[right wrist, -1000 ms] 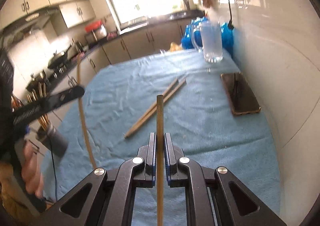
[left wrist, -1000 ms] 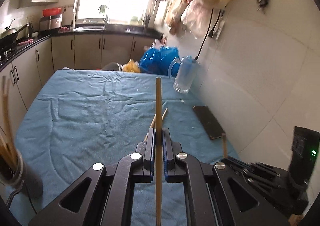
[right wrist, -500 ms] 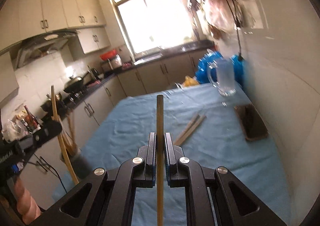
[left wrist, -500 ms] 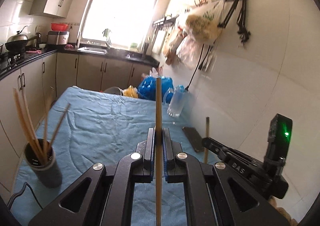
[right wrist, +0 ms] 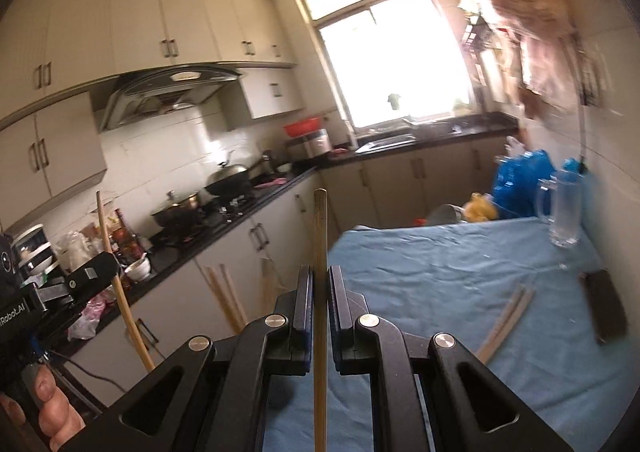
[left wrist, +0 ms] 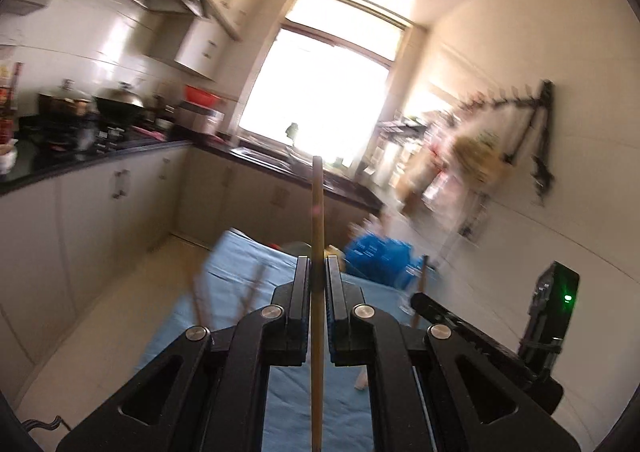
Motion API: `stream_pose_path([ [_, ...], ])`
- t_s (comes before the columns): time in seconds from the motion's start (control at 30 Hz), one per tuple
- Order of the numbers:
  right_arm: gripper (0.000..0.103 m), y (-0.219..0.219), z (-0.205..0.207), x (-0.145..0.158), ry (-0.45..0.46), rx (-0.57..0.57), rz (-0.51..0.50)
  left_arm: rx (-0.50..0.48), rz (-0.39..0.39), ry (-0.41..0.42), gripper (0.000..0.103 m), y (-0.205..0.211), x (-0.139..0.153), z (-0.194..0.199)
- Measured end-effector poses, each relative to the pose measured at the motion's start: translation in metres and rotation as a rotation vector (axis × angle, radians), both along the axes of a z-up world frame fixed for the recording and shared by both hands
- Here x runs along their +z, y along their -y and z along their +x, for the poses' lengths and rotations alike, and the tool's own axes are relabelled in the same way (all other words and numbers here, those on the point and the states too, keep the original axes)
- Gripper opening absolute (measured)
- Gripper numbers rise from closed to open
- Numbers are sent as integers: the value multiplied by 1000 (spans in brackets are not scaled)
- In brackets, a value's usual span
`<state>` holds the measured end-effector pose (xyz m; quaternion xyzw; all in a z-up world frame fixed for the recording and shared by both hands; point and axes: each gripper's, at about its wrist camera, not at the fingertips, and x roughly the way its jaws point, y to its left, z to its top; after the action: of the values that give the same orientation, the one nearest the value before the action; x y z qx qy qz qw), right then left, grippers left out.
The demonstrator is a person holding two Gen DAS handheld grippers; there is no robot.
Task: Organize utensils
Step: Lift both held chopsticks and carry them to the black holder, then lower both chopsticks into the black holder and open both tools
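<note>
Left gripper (left wrist: 318, 276) pinching chopstick (left wrist: 317, 212); right gripper (right wrist: 320, 288) pinching second chopstick (right wrist: 320, 236). Advise: lower tips-first among upright chopsticks (right wrist: 224, 300) at lower centre-left; holder unseen.

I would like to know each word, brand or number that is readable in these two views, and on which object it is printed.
"Robot.AI", white letters cut off at the picture's edge, on the black body of the left gripper, seen from the right wrist view.
Labels on the bottles on the counter: too small to read.
Print on the blue bag: blurred, not readable.
No other text is legible.
</note>
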<state>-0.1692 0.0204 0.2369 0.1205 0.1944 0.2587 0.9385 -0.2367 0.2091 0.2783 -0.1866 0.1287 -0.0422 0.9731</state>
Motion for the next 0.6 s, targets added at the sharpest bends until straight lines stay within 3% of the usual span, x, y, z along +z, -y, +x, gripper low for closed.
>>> stream_pose_path([
  [0.27, 8, -66, 32, 4, 12, 68, 46, 123, -27, -34, 6, -61, -20, 29],
  [0.6, 8, -139, 61, 4, 169, 2, 23, 163, -10, -17, 6, -90, -34, 86],
])
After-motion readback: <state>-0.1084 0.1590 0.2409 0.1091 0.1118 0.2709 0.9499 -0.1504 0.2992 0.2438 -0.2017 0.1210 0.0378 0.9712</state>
